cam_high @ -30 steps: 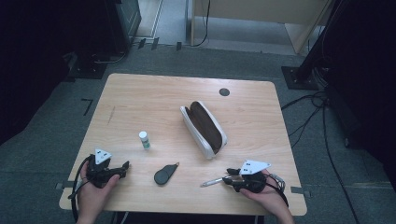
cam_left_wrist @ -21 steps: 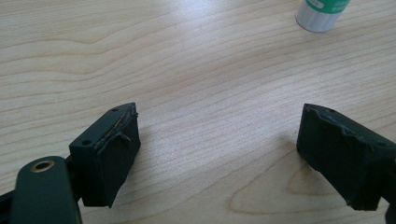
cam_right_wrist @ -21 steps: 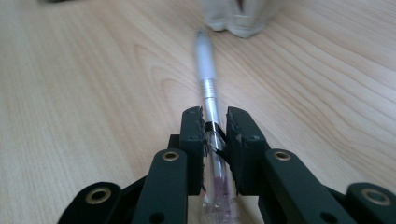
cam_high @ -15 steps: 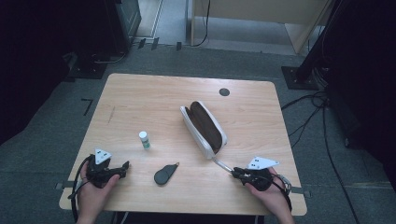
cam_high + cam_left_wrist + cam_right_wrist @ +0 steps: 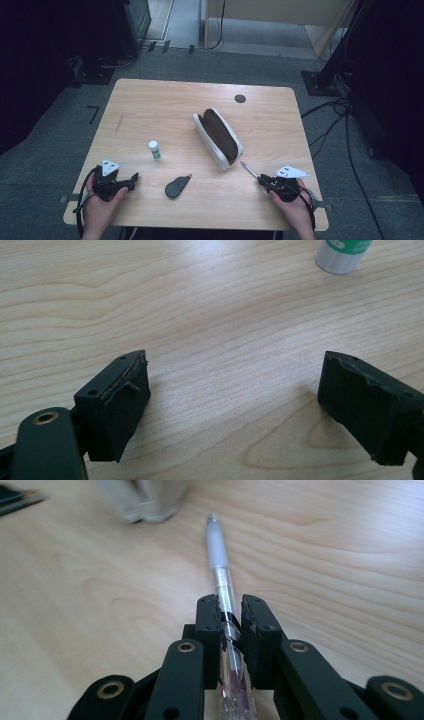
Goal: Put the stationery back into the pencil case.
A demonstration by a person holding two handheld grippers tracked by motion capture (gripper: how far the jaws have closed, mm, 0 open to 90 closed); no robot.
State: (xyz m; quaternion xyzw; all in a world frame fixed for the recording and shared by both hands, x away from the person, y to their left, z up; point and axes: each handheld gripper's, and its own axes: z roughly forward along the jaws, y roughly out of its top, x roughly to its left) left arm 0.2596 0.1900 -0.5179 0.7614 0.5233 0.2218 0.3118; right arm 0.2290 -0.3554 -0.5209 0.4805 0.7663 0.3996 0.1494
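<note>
While clamped on pen: step judged as carrying the pen to the open pouch.
Right gripper [image 5: 230, 625]: jaws closed on the clear pen [image 5: 222, 580] at mid-barrel, grey tip forward, pointing at the near end of the pencil case [image 5: 218, 137].
Left gripper [image 5: 235, 400]: jaws wide apart, nothing between, resting at the near left of the table [image 5: 150, 100].
Doing it well: keep grip firm, lift tip above the white rim, line barrel up with the long opening, lower in, then release; avoid nudging the case sideways.
Pen position: near right of table, tip just short of the case, apparently not touching.
Counts, near to far: grippers two; pen one; dark teardrop-shaped object [image 5: 176, 187] one; small white bottle [image 5: 154, 149] with green label one; pencil case one; dark round spot [image 5: 240, 98] one.
</note>
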